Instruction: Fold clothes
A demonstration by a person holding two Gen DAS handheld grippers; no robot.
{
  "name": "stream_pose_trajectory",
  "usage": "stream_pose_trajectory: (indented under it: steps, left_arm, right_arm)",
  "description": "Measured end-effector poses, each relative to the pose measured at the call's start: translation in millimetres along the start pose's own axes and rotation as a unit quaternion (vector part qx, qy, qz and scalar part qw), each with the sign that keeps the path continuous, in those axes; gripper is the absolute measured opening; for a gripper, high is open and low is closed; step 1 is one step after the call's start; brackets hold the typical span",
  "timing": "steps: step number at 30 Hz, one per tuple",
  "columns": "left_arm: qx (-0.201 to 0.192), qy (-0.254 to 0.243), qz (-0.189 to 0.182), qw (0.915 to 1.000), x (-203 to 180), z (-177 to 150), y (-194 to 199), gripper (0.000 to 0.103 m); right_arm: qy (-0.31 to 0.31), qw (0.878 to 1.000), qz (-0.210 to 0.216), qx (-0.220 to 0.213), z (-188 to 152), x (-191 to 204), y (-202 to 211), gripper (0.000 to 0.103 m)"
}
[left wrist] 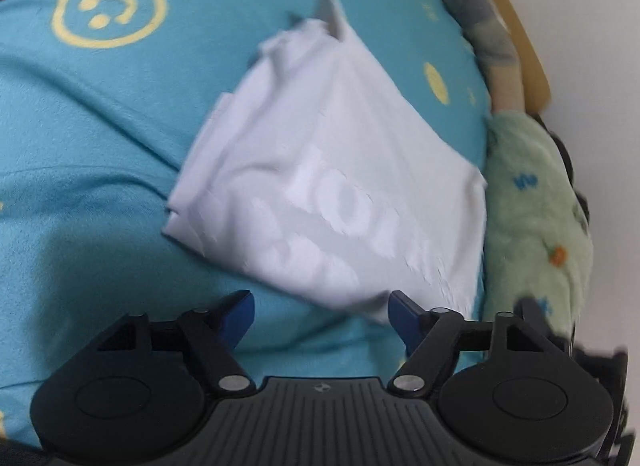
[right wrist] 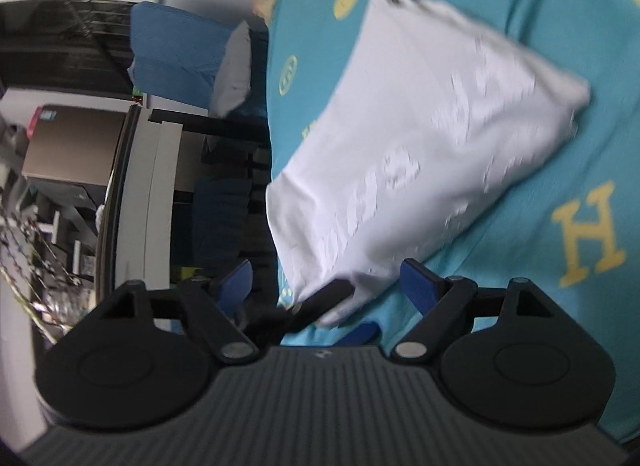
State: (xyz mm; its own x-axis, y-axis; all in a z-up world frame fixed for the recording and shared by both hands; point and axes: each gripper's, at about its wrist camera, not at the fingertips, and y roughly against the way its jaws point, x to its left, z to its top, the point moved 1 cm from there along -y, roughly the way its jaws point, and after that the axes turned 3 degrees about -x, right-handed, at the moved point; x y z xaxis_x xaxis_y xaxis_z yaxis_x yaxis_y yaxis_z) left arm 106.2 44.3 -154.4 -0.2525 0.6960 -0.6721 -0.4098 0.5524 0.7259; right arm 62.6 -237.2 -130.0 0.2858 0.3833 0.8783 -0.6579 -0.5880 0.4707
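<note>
A folded white garment [left wrist: 332, 185] lies mid-frame on the teal bedsheet [left wrist: 100, 145]. The left hand-held gripper [left wrist: 320, 314] gapes wide, empty. The right hand-held gripper [right wrist: 326, 286] does too.

Bare teal sheet [left wrist: 88, 153] left of the folded white shirt [left wrist: 332, 169] — green plush blanket [left wrist: 536, 217] crowding its right

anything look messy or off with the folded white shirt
Mostly tidy. The white shirt lies folded on the teal sheet, but a small flap sticks out past its far edge. Both grippers are open, neither holding it.
</note>
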Motion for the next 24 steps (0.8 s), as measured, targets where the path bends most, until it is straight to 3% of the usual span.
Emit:
stream_pose_trajectory:
  steps: [4,7,9,16,20,22,24]
  left_arm:
    - [-0.035,0.021,-0.011,0.9991,3.5,2.1,5.1,0.061]
    - [-0.05,0.047,-0.025,0.9974,12.2,4.2,12.1,0.04]
    - [-0.057,0.064,-0.039,0.9956,16.0,6.8,16.9,0.021]
    - [-0.082,0.084,-0.101,0.988,11.8,9.7,30.1,0.016]
    - [-0.093,0.068,-0.114,0.9868,2.9,12.9,30.1,0.016]
    - [-0.093,0.062,-0.115,0.987,-0.5,15.3,26.7,0.016]
    - [-0.085,0.07,-0.118,0.9869,1.4,17.3,24.9,0.016]
  right_arm:
    - [-0.071,0.997,0.014,0.013,-9.3,-14.9,-16.6,0.084]
    - [-0.103,0.994,0.022,0.021,-11.2,-22.0,-25.0,0.084]
    - [-0.116,0.993,0.028,0.02,-10.5,-23.9,-28.9,0.084]
    - [-0.169,0.984,0.06,-0.017,10.1,-35.8,-30.7,0.084]
    - [-0.157,0.987,0.013,-0.02,21.1,-39.6,-27.9,0.083]
    - [-0.157,0.986,-0.011,-0.044,25.9,-43.5,-22.8,0.082]
    - [-0.16,0.984,-0.019,-0.078,30.8,-46.5,-14.2,0.066]
